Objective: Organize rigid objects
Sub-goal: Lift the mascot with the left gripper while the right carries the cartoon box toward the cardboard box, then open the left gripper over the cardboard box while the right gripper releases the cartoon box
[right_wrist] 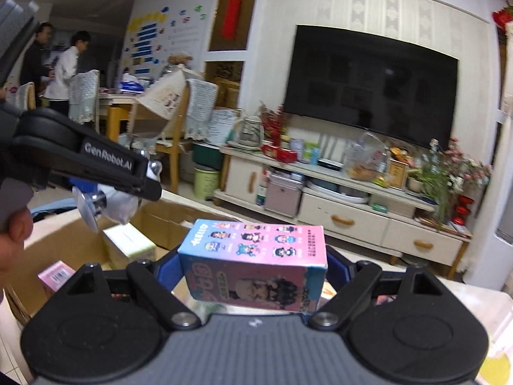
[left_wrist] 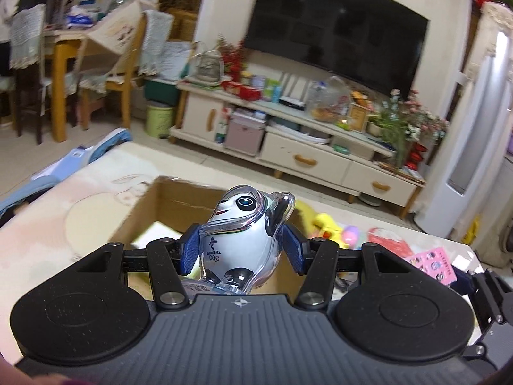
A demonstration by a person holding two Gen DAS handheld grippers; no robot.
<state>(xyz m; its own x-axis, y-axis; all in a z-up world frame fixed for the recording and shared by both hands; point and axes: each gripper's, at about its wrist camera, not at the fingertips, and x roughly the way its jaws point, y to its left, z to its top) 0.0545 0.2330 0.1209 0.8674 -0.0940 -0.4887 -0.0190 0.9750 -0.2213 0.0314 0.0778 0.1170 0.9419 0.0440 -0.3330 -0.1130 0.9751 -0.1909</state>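
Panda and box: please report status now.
Left tongs shut on panda. Right tongs shut on pink box. Both above open carton. Nothing blocking.

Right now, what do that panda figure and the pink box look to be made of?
Panda figure: hard plastic, seemingly a glossy white body inside a clear shell that catches highlights. Pink box: likely thin printed cardboard with folded edges, matte cartoon print.

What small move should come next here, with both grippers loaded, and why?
Probably carry the panda figure forward over the open cardboard box and lower it in. The left gripper is clamped on it above the box's near edge, and the right gripper holds the pink box beside it.
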